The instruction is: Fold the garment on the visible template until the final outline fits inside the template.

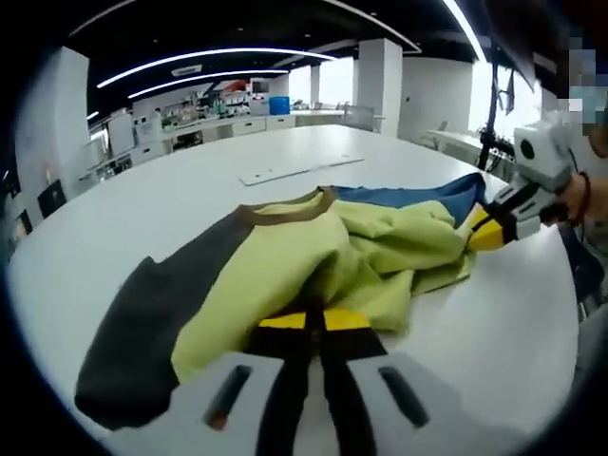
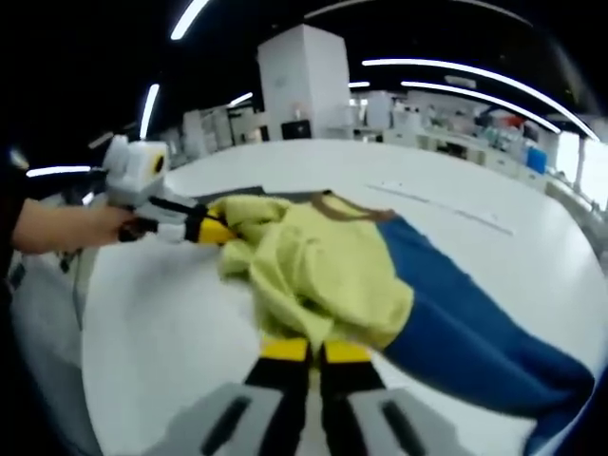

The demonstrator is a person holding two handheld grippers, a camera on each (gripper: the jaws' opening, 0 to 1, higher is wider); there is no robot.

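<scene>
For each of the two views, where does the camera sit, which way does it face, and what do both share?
Left gripper view: rides the left gripper, facing across the garment toward the right gripper and a person's hand.
Right gripper view: rides the right gripper, facing back toward the left gripper; a forearm shows.
Shared: garment, white table, both grippers.

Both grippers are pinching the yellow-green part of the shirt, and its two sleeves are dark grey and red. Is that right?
Not quite. One sleeve is dark grey, but the other sleeve is blue, not red; the right gripper view shows it best. The left gripper and right gripper do pinch the shirt.
</scene>
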